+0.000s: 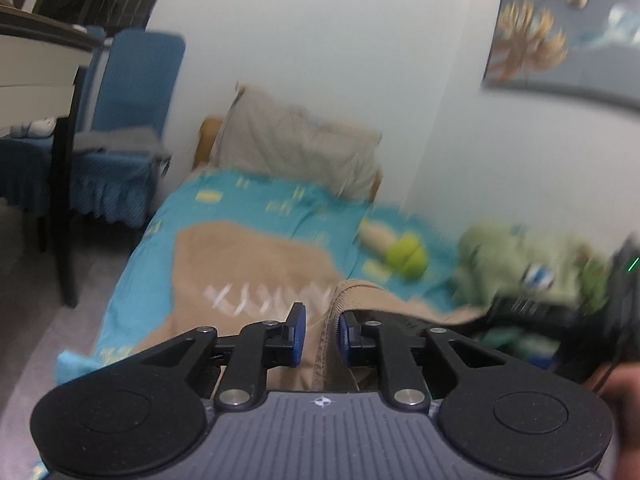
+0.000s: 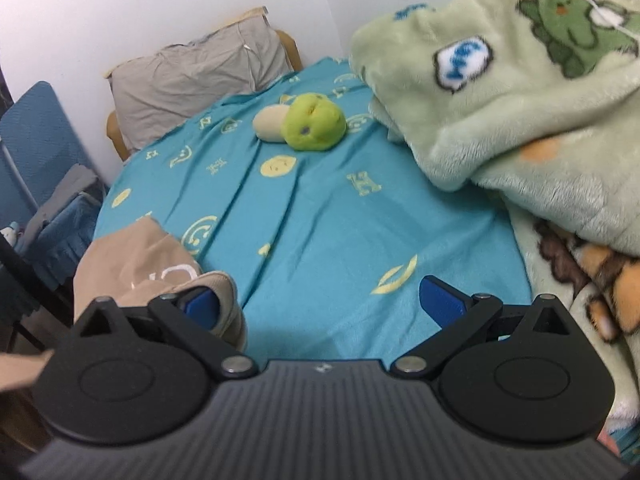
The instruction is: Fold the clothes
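Note:
A tan sweatshirt with white lettering lies on the bed's teal sheet. Its ribbed hem stands up between the blue pads of my left gripper. The hem leans on the right pad and the left pad is clear of it, so the jaws are narrowly open. In the right wrist view the sweatshirt is at the lower left, its hem draped over the left pad. My right gripper stands wide open over the bare sheet.
A grey pillow leans at the head of the bed. A green and cream plush toy lies on the sheet. A pale green fleece blanket is heaped on the right. A blue-covered chair and a dark table leg stand left of the bed.

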Demonstrator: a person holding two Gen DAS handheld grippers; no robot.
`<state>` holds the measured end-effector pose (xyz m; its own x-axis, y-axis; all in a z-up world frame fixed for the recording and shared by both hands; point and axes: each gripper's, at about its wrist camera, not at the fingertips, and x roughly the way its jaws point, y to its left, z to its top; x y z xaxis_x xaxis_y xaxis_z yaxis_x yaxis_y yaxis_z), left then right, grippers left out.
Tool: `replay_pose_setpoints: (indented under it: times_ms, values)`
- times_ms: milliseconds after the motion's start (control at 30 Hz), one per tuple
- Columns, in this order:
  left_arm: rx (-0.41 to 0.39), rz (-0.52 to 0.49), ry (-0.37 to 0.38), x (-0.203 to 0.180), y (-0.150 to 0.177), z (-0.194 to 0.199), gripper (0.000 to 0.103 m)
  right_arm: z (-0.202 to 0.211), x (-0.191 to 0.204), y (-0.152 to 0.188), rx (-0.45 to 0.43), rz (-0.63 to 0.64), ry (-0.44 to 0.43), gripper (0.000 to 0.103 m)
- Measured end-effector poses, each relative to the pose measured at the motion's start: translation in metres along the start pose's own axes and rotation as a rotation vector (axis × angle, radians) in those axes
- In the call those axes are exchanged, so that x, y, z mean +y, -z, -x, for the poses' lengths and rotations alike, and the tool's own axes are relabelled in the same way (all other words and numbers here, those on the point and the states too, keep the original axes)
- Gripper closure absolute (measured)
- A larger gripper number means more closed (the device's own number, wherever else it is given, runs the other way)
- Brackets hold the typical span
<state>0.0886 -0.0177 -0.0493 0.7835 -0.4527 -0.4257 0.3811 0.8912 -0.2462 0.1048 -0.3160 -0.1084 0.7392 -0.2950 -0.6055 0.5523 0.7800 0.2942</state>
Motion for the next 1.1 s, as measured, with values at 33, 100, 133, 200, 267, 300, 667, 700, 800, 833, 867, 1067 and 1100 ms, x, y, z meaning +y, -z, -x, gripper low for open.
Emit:
replay_pose_setpoints:
  times_ms: [33, 100, 133, 200, 267, 300, 667, 700, 800, 833, 867, 1067, 1100]
  values:
    - [0.033, -0.013, -0.018, 0.0, 0.003, -0.005, 0.078, 0.0, 0.001, 0.0, -0.002, 0.005, -0.009, 0.0]
    - [0.09, -0.039, -0.047, 0.0, 0.01, -0.015, 0.069, 0.002, 0.005, 0.001, -0.002, 0.018, -0.028, 0.0]
    - [0.12, -0.059, -0.063, -0.001, 0.014, -0.021, 0.067, 0.004, 0.007, 0.002, -0.004, 0.02, -0.036, 0.0]
    - [0.18, -0.097, -0.094, -0.004, 0.022, -0.031, 0.06, 0.005, 0.009, 0.002, -0.012, 0.027, -0.046, 0.0]
    - [0.22, -0.124, -0.115, -0.006, 0.03, -0.04, 0.057, 0.006, 0.01, 0.002, -0.019, 0.038, -0.048, 0.0]
    - [0.236, -0.137, -0.134, -0.007, 0.034, -0.045, 0.055, 0.006, 0.01, 0.002, -0.017, 0.04, -0.047, 0.0]
    - [0.181, 0.094, -0.367, 0.038, 0.022, -0.033, 0.051, -0.013, 0.001, 0.007, 0.036, 0.063, -0.001, 0.0]
    - [0.132, 0.144, -0.389, 0.045, 0.016, -0.023, 0.05, -0.016, 0.003, 0.009, 0.057, 0.077, -0.001, 0.0]
    - [-0.015, 0.231, -0.398, 0.061, -0.002, 0.006, 0.046, -0.025, 0.009, 0.016, 0.124, 0.132, -0.019, 0.0]
    - [-0.061, 0.212, -0.386, 0.058, -0.008, 0.015, 0.046, -0.025, 0.014, 0.019, 0.139, 0.154, -0.037, 0.0]
    - [-0.107, 0.194, -0.375, 0.055, -0.013, 0.024, 0.046, -0.024, 0.019, 0.021, 0.145, 0.19, -0.046, 0.0]
    - [-0.123, 0.073, -0.292, 0.038, -0.029, 0.043, 0.045, -0.024, 0.052, 0.037, 0.245, 0.42, -0.119, 0.0]
    - [-0.1, 0.066, -0.301, 0.038, -0.027, 0.04, 0.045, -0.027, 0.054, 0.041, 0.265, 0.418, -0.115, 0.0]
